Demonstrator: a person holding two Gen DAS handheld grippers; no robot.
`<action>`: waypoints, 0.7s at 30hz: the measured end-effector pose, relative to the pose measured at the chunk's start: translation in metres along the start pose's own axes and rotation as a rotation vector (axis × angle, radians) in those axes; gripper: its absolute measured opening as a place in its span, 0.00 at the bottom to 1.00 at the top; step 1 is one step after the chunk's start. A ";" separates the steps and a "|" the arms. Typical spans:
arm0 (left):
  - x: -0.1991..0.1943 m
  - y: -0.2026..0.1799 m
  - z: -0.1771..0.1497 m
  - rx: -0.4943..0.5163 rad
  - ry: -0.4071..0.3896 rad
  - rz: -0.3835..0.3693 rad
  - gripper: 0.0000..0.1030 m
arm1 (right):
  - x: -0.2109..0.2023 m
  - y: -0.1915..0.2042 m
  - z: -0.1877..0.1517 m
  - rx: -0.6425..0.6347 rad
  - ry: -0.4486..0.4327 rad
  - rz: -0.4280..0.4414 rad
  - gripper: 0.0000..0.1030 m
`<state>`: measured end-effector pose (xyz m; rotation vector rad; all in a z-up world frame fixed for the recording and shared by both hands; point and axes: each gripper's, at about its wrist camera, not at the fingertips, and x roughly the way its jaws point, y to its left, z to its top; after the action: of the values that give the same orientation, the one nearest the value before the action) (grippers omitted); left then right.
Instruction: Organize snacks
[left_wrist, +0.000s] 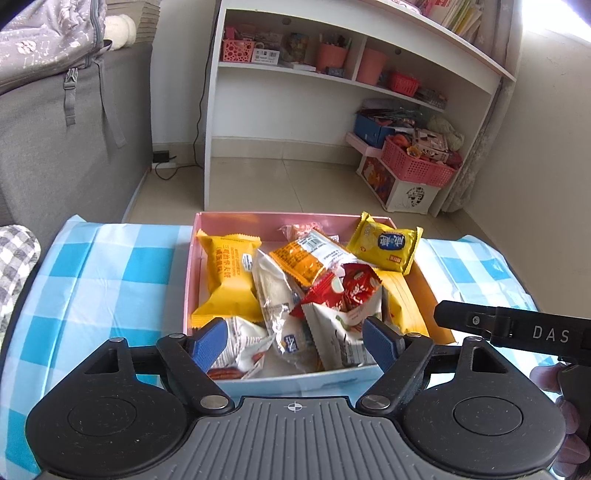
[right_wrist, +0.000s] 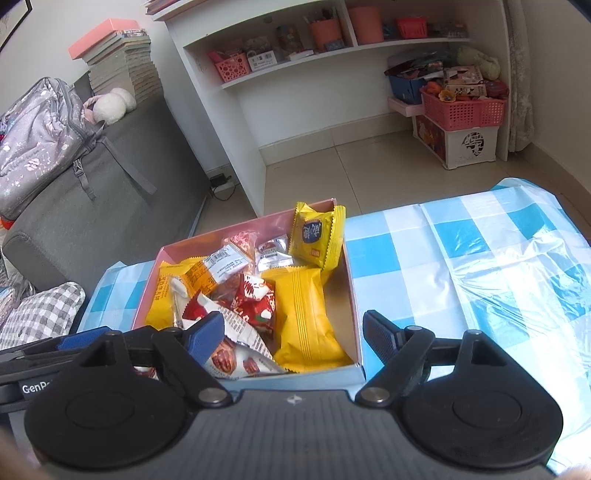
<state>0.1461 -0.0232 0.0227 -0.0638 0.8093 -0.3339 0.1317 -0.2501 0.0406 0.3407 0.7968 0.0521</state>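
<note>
Snacks are all piled in the pink box (left_wrist: 190, 280), which sits on the desk (left_wrist: 110, 273) with its blue-checked cover. Both grippers hang at the box's near edge, pointing down into it. The left gripper (left_wrist: 295, 345) has its jaws wide with nothing pinched; the white packs at the near wall just lie in the gap below. The right gripper (right_wrist: 293, 339) is also spread wide and empty, with its left finger over the box's near end and its right finger out over the cloth, so it straddles the box's right wall.

Contents: a big yellow pack (right_wrist: 308, 317) lies lengthwise along the right side, long axis running away from the jaws, closest to the right gripper. A red pack (left_wrist: 347, 291) sits on top in the middle. An orange-yellow pack (left_wrist: 227, 277) lies along the left wall, nearer the left gripper. A small yellow pack (left_wrist: 386, 245) leans on the far right corner. I'd guess everything's already in, honestly.
</note>
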 end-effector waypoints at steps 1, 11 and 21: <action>-0.004 0.000 -0.004 -0.002 0.005 0.002 0.82 | -0.001 0.000 -0.002 0.001 0.003 -0.002 0.80; -0.040 0.005 -0.045 0.000 0.005 0.061 0.93 | -0.023 -0.002 -0.031 -0.009 0.031 -0.039 0.87; -0.057 0.011 -0.078 -0.048 0.060 0.150 0.96 | -0.036 0.008 -0.058 -0.056 0.079 -0.100 0.91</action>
<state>0.0565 0.0103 0.0063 -0.0374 0.8766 -0.1759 0.0664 -0.2326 0.0302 0.2463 0.8876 -0.0063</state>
